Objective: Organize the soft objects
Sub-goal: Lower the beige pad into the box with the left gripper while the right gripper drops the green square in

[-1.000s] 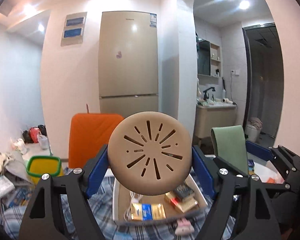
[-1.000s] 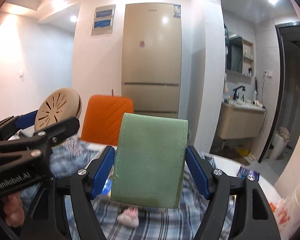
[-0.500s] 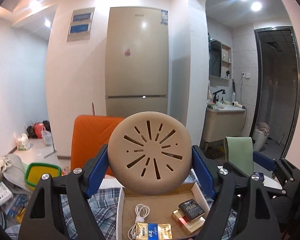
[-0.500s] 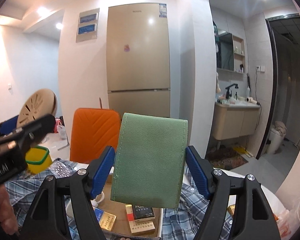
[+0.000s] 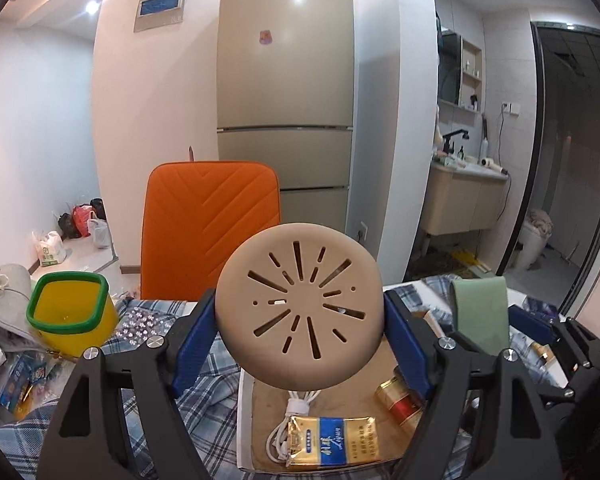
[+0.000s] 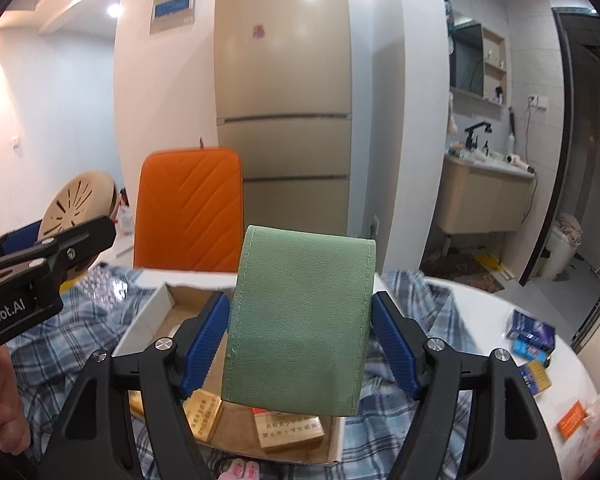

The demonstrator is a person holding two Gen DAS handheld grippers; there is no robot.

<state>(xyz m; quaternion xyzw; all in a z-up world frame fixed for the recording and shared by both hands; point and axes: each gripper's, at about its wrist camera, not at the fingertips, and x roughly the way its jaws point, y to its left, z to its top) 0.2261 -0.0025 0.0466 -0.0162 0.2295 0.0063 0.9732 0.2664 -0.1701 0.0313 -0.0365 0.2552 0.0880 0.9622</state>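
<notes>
My left gripper (image 5: 300, 320) is shut on a round beige slotted pad (image 5: 298, 306), held upright above the white cardboard box (image 5: 244, 412). The pad also shows at the left of the right wrist view (image 6: 78, 204). My right gripper (image 6: 300, 332) is shut on a green folded pouch (image 6: 300, 328), held above the same box (image 6: 148, 320). The pouch also shows at the right of the left wrist view (image 5: 480, 312).
The box holds a white cable (image 5: 288, 420), gold packets (image 5: 336, 440) and cartons (image 6: 292, 428). A yellow bin with a green rim (image 5: 70, 308) stands left on the plaid cloth (image 5: 212, 396). An orange chair back (image 5: 210, 236) stands behind. Small boxes (image 6: 530, 336) lie right.
Both grippers have tilted down and moved closer over the box with their objects still held. More of the table and the yellow bin shows now.
</notes>
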